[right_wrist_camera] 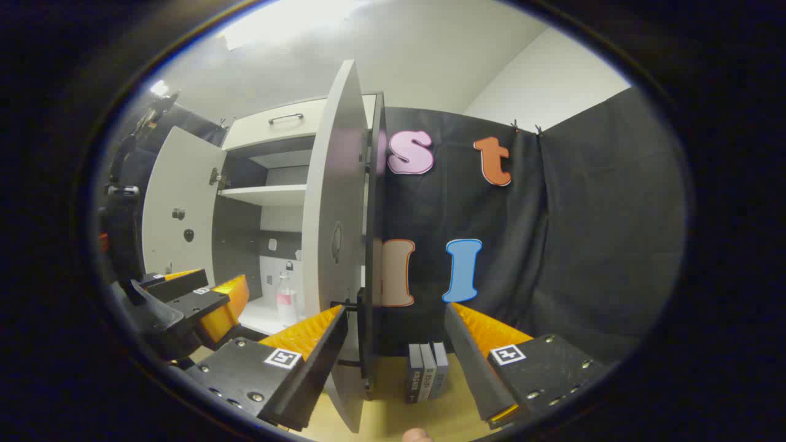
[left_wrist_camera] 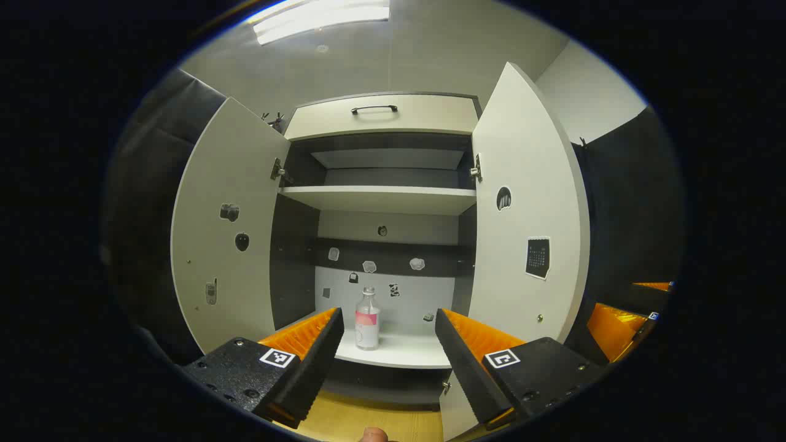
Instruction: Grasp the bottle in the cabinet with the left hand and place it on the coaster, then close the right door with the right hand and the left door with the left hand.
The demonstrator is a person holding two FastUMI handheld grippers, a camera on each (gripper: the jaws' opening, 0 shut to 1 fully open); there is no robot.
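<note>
We judge the reach-for-bottle step underway. Bottle [left_wrist_camera: 367,319] stands upright on the cabinet's lower shelf [left_wrist_camera: 399,353], both doors open. Left gripper [left_wrist_camera: 387,344] gapes wide, empty, short of it; right gripper [right_wrist_camera: 396,344] likewise spread. Next: advance left, straddle bottle, clench.

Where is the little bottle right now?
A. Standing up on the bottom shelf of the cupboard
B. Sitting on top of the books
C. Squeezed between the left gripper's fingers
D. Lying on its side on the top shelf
A: the bottle stands upright on the cupboard's bottom shelf, beyond the open left gripper, untouched.
</note>
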